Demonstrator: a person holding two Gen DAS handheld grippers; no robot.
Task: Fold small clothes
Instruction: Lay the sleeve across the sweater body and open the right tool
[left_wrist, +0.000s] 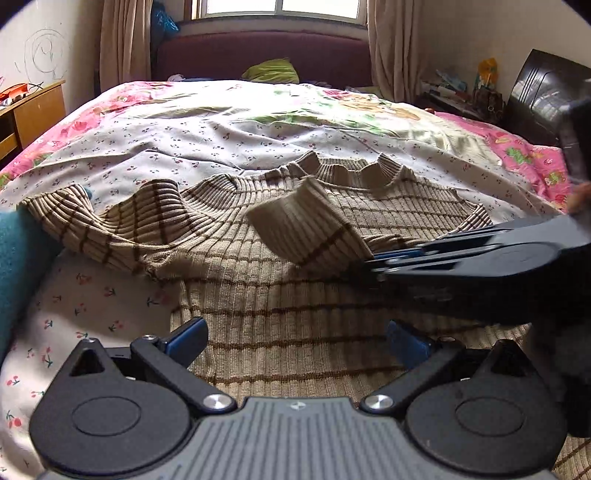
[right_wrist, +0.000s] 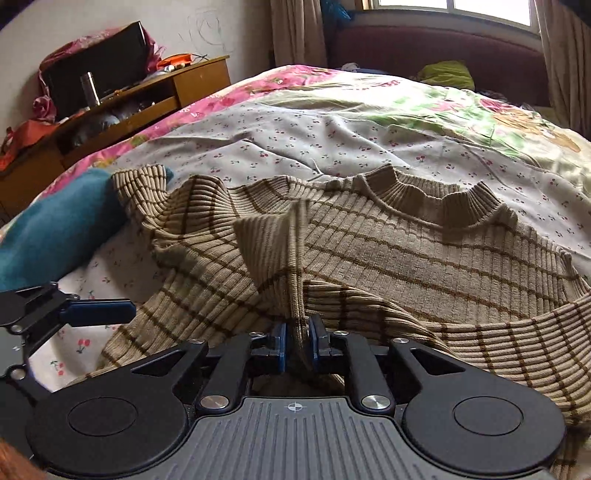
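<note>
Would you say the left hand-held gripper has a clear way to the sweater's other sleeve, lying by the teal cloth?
Probably yes: the left hand-held gripper is open and empty, and bare sheet lies before that sleeve.

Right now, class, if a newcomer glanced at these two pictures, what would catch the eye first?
A tan striped sweater lies spread across the flowered bed cover, collar toward the window. One sleeve is folded over its chest, its end between the right gripper pads. The left gripper hovers open above the hem.
</note>
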